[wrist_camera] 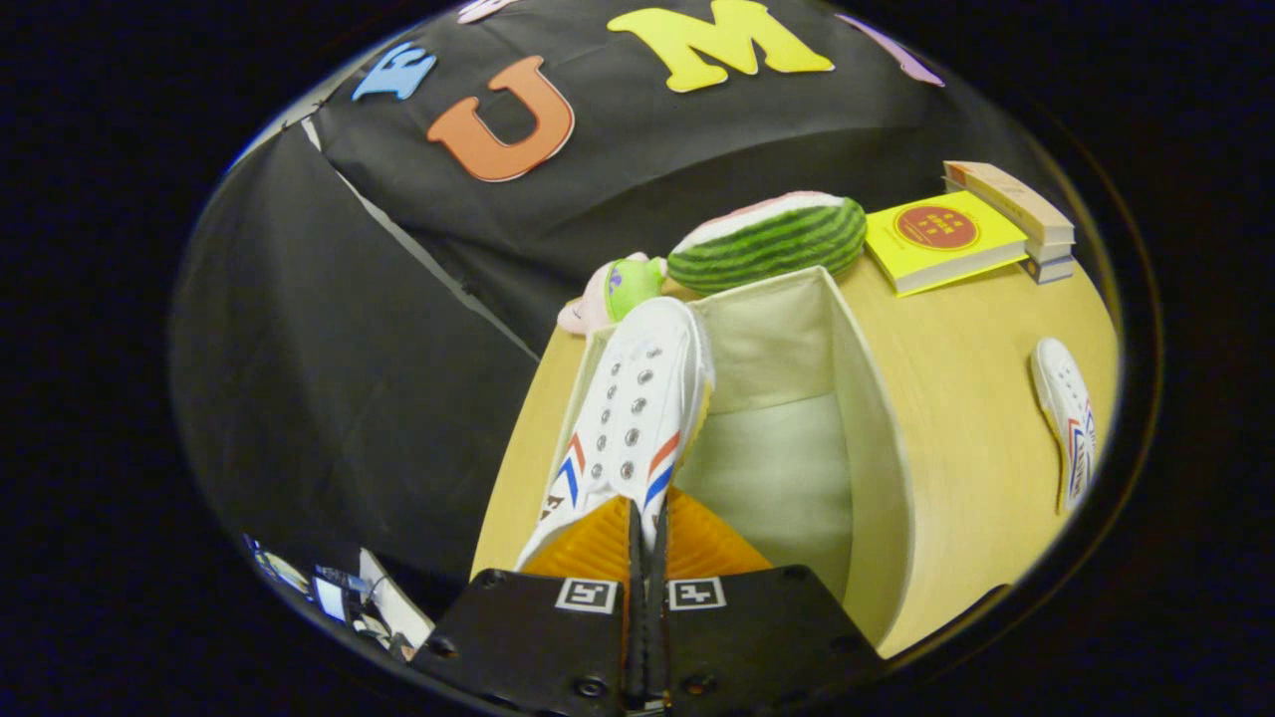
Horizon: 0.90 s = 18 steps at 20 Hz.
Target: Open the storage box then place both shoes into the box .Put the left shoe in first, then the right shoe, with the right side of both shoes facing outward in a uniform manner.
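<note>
Gripper [645, 528] pinching unbranded shoe [628, 418] over box [857, 418]

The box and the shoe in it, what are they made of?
The box looks like cream cloth, matte and soft: its walls show faint weave and folds. The shoe held in the gripper looks like white canvas with metal lace holes that glint, though it could be fake leather. The fingers press together on the shoe's heel edge.

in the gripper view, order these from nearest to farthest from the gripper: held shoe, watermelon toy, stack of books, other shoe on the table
1. Held shoe, clamped between the fingers of the gripper, over the open box.
2. Other shoe, on the table right of the box.
3. Watermelon toy, behind the box.
4. Stack of books, at the far right corner.
</note>
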Each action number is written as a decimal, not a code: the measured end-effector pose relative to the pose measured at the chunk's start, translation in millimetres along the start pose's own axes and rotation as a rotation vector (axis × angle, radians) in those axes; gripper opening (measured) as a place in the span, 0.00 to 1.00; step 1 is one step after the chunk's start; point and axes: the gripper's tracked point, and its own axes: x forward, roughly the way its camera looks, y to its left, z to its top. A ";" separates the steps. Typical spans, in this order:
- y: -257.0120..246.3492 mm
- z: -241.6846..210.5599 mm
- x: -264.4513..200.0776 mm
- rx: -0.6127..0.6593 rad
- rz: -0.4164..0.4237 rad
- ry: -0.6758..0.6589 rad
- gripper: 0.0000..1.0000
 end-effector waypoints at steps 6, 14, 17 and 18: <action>11.0 -6.2 3.1 -0.042 0.045 0.042 0.64; -27.7 13.9 -63.0 -0.075 -0.011 -0.033 1.00; -55.7 30.0 -105.9 -0.087 -0.028 -0.076 1.00; -63.8 40.2 -118.9 -0.098 -0.039 -0.093 1.00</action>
